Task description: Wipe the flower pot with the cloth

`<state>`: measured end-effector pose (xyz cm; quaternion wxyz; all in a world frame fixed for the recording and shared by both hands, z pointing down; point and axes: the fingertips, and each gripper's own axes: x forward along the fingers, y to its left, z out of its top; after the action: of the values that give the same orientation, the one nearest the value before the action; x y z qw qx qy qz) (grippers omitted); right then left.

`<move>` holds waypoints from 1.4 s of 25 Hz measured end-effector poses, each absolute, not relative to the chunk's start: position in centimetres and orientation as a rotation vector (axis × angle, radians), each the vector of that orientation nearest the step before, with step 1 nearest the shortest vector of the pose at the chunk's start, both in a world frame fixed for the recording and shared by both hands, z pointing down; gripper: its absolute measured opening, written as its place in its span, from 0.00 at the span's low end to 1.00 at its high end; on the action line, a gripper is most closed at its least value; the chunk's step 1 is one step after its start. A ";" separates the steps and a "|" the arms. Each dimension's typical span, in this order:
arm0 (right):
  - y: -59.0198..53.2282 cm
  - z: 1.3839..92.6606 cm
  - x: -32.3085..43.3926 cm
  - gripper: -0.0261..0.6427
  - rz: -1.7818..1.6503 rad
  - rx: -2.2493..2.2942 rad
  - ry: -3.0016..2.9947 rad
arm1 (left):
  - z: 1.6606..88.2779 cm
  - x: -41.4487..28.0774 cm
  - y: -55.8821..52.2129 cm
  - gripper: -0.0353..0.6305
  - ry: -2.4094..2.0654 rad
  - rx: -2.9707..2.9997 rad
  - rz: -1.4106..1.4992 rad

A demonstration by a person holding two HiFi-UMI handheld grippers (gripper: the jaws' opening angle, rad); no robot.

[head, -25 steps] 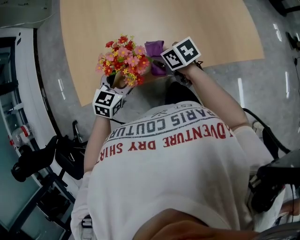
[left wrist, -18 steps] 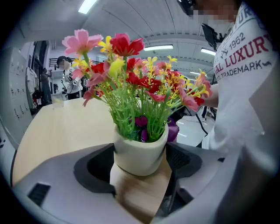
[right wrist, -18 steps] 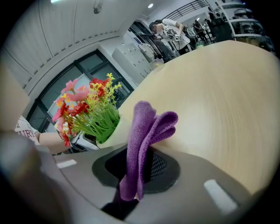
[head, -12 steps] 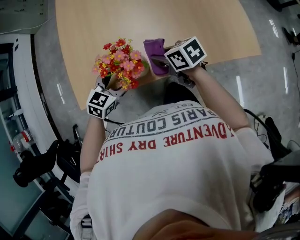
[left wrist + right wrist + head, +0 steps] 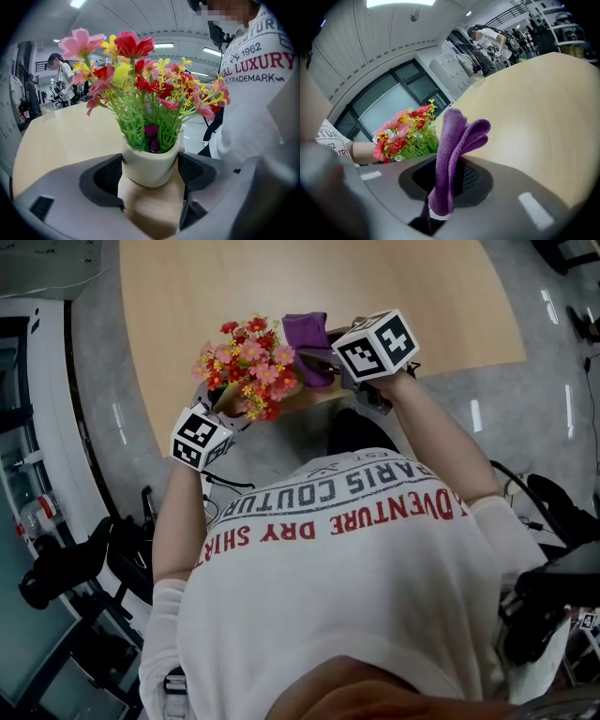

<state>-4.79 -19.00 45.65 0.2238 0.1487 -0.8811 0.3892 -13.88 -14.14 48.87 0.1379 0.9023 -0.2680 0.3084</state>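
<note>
A small white flower pot [image 5: 151,164] with red, pink and yellow artificial flowers [image 5: 145,75] sits between the jaws of my left gripper [image 5: 151,171], which is shut on its sides. In the head view the flowers [image 5: 248,367] hide most of the pot, held above the near edge of the wooden table [image 5: 375,287]. My right gripper [image 5: 447,180] is shut on a folded purple cloth [image 5: 457,136] that sticks up past its jaws. Seen from the head, the cloth [image 5: 305,334] is just right of the bouquet, close to touching it.
The light wooden table [image 5: 543,108] stretches away beyond both grippers. Black equipment [image 5: 66,563] stands on the grey floor at the left. People [image 5: 61,75] stand at the table's far side. The operator's white shirt [image 5: 253,93] is close on the left gripper's right.
The right gripper has lifted a little with the cloth. The left gripper has tilted slightly with the pot, which stays in its grip.
</note>
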 end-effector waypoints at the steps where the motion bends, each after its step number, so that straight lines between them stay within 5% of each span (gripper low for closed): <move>1: -19.0 45.7 -5.2 0.12 1.073 0.398 -2.431 | 48.9 -14.0 -14.2 0.62 -0.768 2.612 0.891; 27: -18.9 50.1 -5.7 0.12 1.121 0.515 -2.275 | 48.2 -15.2 -13.2 0.62 -0.828 2.587 0.868; 35: -19.3 49.8 -3.4 0.12 1.122 0.615 -2.306 | 46.9 -16.0 -13.0 0.63 -1.161 2.475 0.574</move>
<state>-3.35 -19.34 49.83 0.2496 0.2258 -0.8468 0.4119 -16.05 -13.04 46.95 0.1733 0.8726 -0.4094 0.2023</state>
